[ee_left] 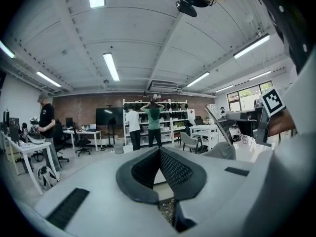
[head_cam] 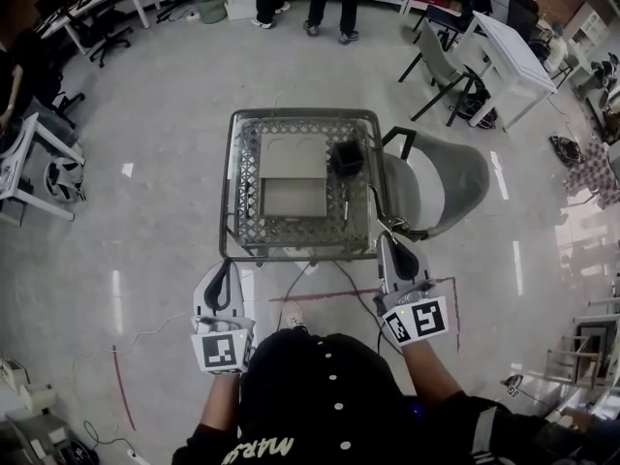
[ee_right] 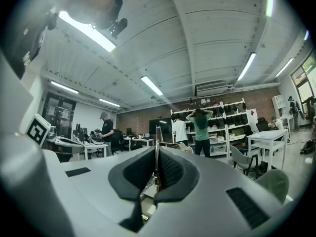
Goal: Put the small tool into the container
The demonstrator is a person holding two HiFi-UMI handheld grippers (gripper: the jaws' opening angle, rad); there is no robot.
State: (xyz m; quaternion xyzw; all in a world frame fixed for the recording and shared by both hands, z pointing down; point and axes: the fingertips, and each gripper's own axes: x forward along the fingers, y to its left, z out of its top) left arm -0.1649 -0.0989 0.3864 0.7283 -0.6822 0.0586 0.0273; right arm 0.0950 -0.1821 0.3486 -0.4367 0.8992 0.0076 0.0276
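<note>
Both tools, left (head_cam: 225, 269) and right (head_cam: 387, 241), point at the desk (head_cam: 291, 256), jaws closed and empty. The thin dark small tool (head_cam: 345, 206) lies near the black container (head_cam: 346, 159).

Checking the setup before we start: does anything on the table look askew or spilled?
Nothing stands out. The black container stands upright on the table, the small tool lies flat on the glass just in front of it, and nothing is spilled.
</note>
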